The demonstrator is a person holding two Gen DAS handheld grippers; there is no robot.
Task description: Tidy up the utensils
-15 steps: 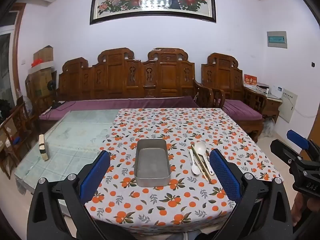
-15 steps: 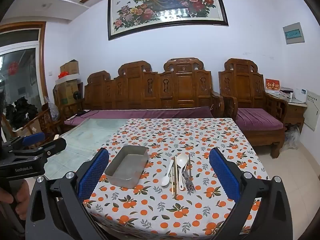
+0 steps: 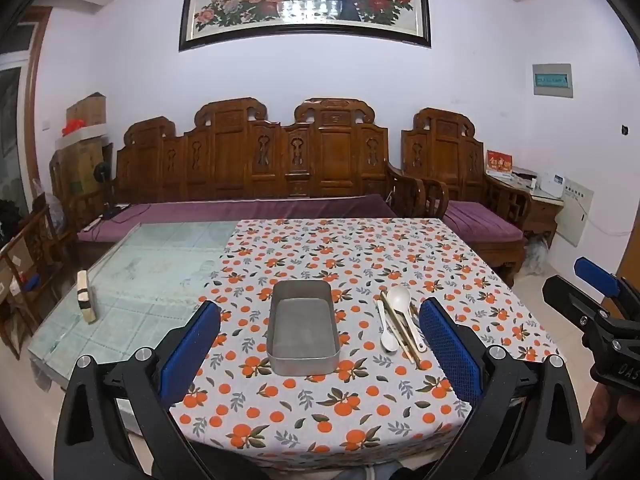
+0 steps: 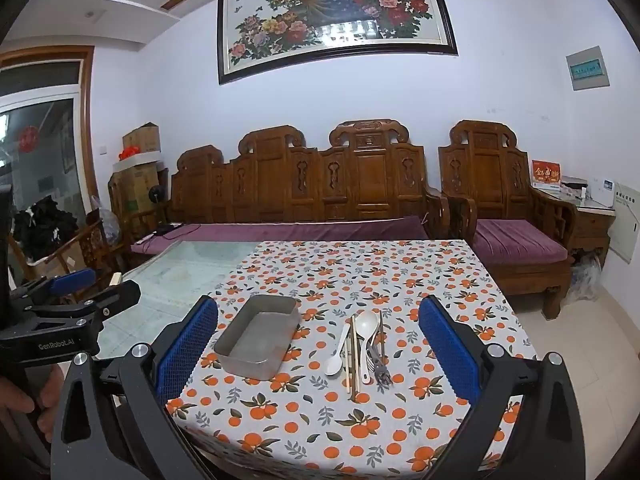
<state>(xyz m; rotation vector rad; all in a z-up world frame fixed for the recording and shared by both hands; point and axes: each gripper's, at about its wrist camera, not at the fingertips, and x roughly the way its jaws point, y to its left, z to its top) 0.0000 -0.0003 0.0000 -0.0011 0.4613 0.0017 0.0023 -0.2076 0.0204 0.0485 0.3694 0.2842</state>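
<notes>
An empty grey metal tray [image 3: 303, 328] [image 4: 260, 336] sits on the orange-print tablecloth [image 3: 360, 400] [image 4: 360, 420]. To its right lies a bundle of utensils: a large white spoon [image 3: 398, 300] [image 4: 367, 326], a small white spoon [image 3: 387, 338] [image 4: 335, 360], wooden chopsticks [image 3: 402, 330] [image 4: 353, 354] and a metal fork [image 4: 380, 364]. My left gripper [image 3: 320, 344] is open and empty, held before the table's near edge, facing the tray. My right gripper [image 4: 318, 348] is open and empty, facing the utensils.
The left half of the table is bare glass [image 3: 140, 280] with a small wooden block [image 3: 85, 297] near its left edge. A carved wooden sofa [image 3: 256, 172] with purple cushions stands behind the table. An armchair [image 4: 508, 216] is at the right.
</notes>
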